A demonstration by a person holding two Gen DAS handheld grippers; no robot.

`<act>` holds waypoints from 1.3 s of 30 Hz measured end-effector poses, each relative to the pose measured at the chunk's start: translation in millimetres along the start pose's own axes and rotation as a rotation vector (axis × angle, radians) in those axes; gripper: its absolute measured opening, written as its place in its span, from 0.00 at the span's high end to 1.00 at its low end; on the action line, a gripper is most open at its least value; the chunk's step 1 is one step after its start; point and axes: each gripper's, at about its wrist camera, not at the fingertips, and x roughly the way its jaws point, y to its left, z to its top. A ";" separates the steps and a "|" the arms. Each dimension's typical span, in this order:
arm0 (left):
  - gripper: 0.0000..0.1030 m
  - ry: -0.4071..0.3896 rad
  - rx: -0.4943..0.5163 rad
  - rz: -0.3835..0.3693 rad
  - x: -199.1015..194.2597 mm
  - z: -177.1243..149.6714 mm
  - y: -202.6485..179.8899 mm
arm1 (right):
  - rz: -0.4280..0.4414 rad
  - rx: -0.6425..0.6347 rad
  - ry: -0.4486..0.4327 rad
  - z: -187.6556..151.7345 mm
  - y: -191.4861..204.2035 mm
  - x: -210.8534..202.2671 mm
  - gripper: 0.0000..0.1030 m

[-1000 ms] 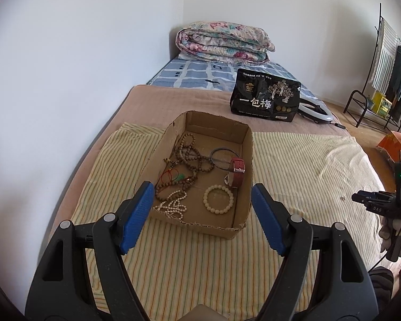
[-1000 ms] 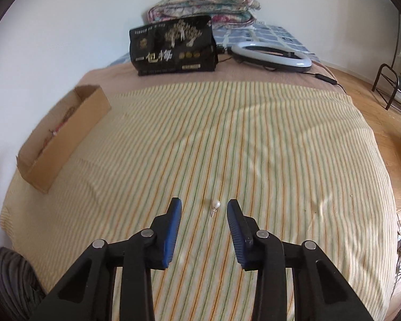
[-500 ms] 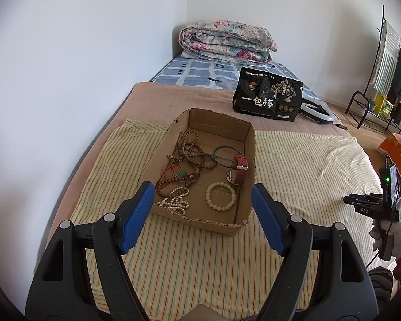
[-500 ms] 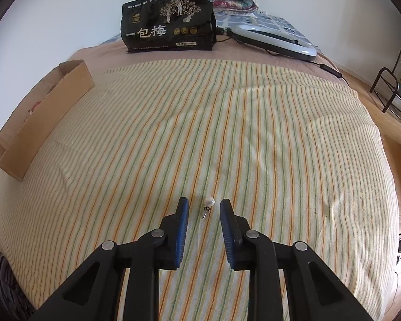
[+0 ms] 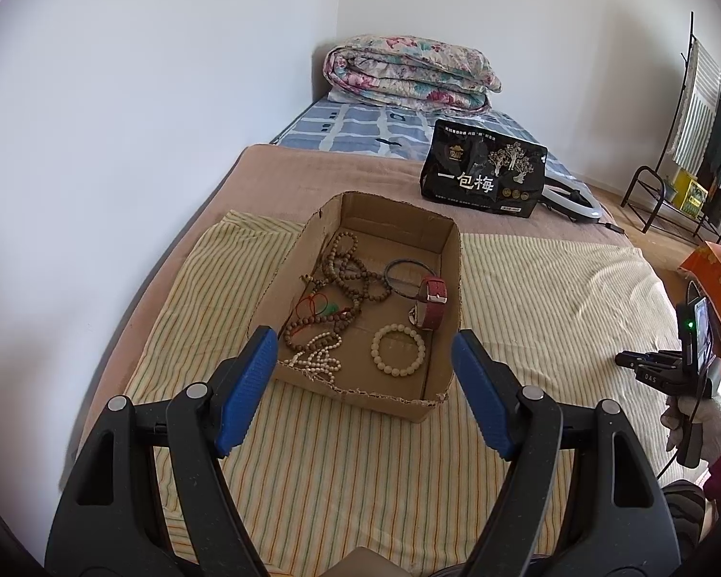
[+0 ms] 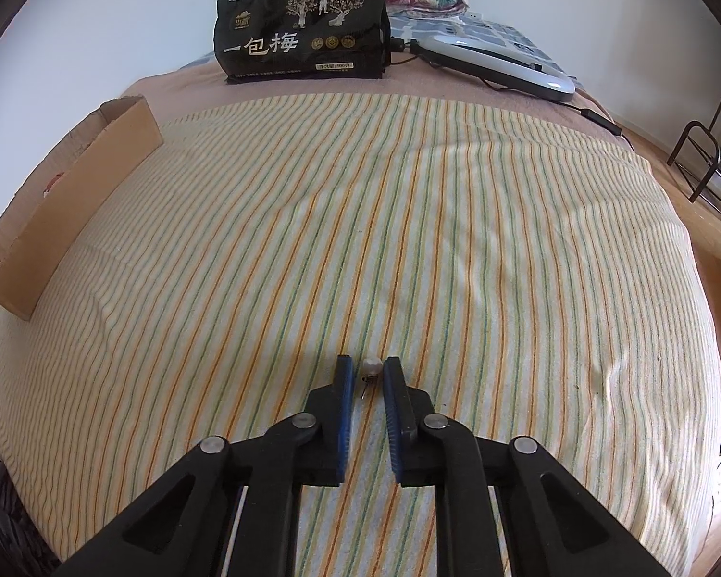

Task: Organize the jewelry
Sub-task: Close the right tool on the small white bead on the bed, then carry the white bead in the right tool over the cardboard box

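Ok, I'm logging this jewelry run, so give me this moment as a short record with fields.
surface: striped cloth spread on a bed
target: pearl earring lying on the cloth
right gripper: low over the cloth, jaws narrowed either side of the earring, not visibly clamped
left gripper: wide open, holding nothing, aimed at the cardboard box
box contents: brown bead strands, white bead bracelet, red-strap watch, dark ring bangle
background: black snack bag, ring light, folded quilt
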 end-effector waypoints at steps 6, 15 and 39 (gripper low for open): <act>0.25 0.000 0.000 -0.001 -0.2 0.5 0.2 | 0.000 -0.003 -0.006 -0.5 -0.2 -1.3 0.94; 0.25 -0.014 -0.019 -0.002 -3.1 -4.2 3.8 | 0.000 -0.034 -0.055 3.8 12.5 -24.2 0.94; 0.25 -0.071 -0.042 0.020 -23.4 4.3 15.2 | 0.171 -0.125 -0.234 51.3 114.4 -103.9 0.94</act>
